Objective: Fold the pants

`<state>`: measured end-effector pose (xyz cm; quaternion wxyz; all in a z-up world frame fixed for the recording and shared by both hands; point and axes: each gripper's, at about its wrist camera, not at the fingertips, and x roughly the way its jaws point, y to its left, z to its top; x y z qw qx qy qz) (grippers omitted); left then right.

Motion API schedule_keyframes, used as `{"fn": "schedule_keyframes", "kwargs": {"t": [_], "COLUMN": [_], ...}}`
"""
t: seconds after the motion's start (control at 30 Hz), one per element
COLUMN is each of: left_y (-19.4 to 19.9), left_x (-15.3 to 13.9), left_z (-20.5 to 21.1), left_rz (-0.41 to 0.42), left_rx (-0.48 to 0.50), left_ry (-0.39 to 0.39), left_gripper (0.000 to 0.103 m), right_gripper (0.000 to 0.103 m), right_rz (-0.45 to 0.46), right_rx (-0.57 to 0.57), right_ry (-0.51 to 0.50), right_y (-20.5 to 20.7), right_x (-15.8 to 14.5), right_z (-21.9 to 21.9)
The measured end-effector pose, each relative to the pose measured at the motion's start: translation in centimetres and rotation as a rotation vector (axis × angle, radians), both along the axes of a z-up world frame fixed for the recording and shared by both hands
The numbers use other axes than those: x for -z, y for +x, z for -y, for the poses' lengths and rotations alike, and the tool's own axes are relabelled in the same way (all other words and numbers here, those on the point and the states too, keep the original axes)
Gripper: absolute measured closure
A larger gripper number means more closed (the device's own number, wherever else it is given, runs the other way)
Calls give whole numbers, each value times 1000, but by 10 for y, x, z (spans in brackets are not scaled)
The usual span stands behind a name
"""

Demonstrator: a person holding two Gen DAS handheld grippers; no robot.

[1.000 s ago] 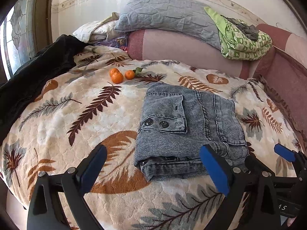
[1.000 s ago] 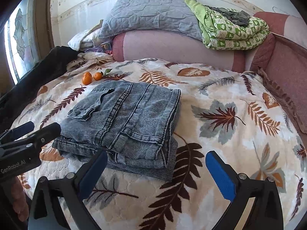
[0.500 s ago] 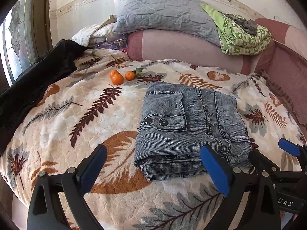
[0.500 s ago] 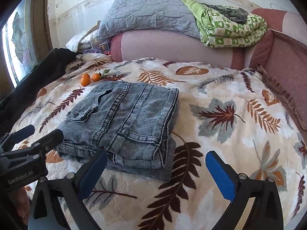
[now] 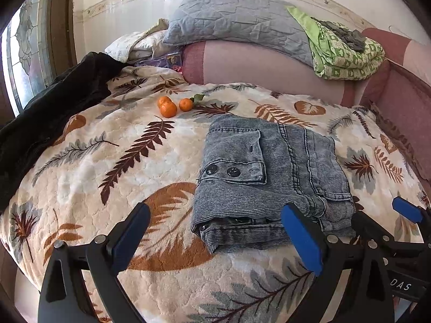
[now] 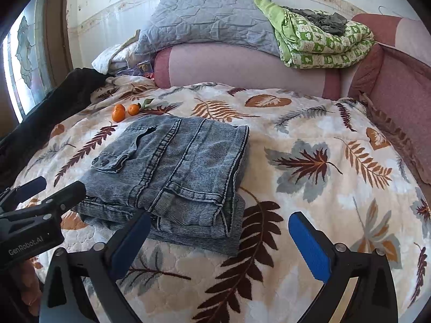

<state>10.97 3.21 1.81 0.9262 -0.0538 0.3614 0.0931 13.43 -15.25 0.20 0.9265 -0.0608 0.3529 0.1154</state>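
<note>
Grey-blue denim pants [image 5: 269, 177] lie folded into a compact rectangle on the leaf-patterned bed cover [image 5: 107, 167]; they also show in the right wrist view [image 6: 172, 172]. My left gripper [image 5: 215, 234] is open and empty, held just short of the pants' near edge. My right gripper [image 6: 219, 239] is open and empty, near the pants' near right corner. The right gripper also shows at the right edge of the left wrist view [image 5: 388, 223]. The left gripper also shows at the left edge of the right wrist view [image 6: 45, 193].
Three oranges [image 5: 172, 106] lie beyond the pants. A black garment [image 5: 54, 102] is heaped at the left. A pink bolster [image 5: 269, 64] with a grey quilt [image 5: 237, 24] and a green blanket [image 5: 347, 51] lines the back. A window [image 5: 24, 53] is at the left.
Both grippers have drawn back slightly from the folded pants and stayed open. The pants have not moved.
</note>
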Motion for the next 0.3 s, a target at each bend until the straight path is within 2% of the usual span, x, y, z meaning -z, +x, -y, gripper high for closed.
{"fn": "schedule_keyframes", "kwargs": {"t": [0.2,0.3], "left_y": [-3,1], "left_x": [-3,0], "left_z": [5,6], "left_rz": [19,-6], "left_rx": [-7,17], "left_ry": [43,28], "left_gripper": [5,5], "right_gripper": [0,0], "right_rz": [1,-2], "right_rx": [1,4], "right_ry": [2,4], "right_y": [0,0], "right_x": [0,0], "right_z": [0,0]}}
